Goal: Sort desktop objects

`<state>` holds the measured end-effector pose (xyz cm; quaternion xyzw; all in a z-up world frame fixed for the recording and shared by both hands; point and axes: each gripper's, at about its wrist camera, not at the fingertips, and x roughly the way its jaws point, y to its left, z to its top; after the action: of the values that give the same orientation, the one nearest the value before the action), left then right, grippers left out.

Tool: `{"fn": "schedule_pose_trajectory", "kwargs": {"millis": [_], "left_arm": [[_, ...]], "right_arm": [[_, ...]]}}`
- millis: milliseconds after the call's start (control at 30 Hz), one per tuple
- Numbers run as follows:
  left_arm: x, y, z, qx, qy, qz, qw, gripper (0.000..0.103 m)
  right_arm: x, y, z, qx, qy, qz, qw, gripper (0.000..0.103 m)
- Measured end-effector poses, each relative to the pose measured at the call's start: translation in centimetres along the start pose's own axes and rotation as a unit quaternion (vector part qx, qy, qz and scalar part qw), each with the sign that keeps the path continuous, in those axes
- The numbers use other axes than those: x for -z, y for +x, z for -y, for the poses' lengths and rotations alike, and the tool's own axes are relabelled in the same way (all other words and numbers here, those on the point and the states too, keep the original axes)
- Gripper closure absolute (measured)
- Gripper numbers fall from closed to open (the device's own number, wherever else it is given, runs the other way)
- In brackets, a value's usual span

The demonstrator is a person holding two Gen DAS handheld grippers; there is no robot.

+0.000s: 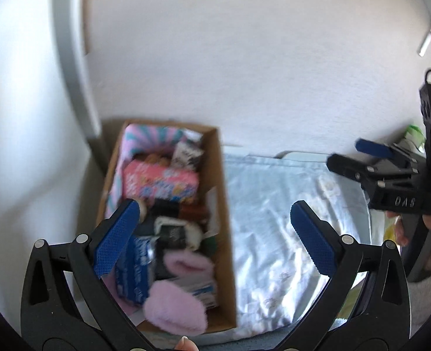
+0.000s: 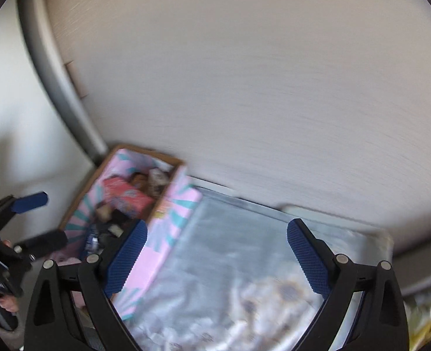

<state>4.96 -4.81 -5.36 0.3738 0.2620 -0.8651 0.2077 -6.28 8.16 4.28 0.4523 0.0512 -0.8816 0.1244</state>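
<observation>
A cardboard box (image 1: 224, 199) lined with pink and teal paper stands at the left against the wall. It holds a pink packet (image 1: 159, 181), pink fluffy socks (image 1: 174, 310), a blue packet (image 1: 133, 269) and several dark small items. My left gripper (image 1: 215, 234) is open and empty above the box's near right side. My right gripper (image 2: 216, 251) is open and empty over a pale blue plastic-wrapped bundle (image 2: 238, 278). The box also shows in the right wrist view (image 2: 168, 204). The right gripper shows at the far right in the left wrist view (image 1: 349, 155).
The pale blue bundle (image 1: 288, 228) lies right of the box on a white container. A pale wall runs behind everything. A grey frame post (image 1: 72, 67) stands at the left. Yellow and green packaging (image 2: 425, 318) sits at the far right.
</observation>
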Motion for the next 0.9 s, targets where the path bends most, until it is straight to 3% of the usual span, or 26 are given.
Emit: {"fn": "schedule_pose_trajectory", "kwargs": {"millis": [300,600,900], "left_arm": [[0.2,0.3,5.2,0.014,0.014,0.001,0.9998,0.000],[1.9,-0.7,7.3,-0.033,0.027,0.006,0.9991,0.000],[2.7,-1.7,8.1,-0.052,0.025,0.021,0.9981,0.000]], "right_arm": [[5.0,-5.1,3.5,0.063,0.111,-0.002,0.992,0.007],[8.8,-6.3,4.1,0.118,0.136,0.003,0.984,0.007],[10.0,-7.2,4.2,0.120,0.138,0.003,0.983,0.007]]}}
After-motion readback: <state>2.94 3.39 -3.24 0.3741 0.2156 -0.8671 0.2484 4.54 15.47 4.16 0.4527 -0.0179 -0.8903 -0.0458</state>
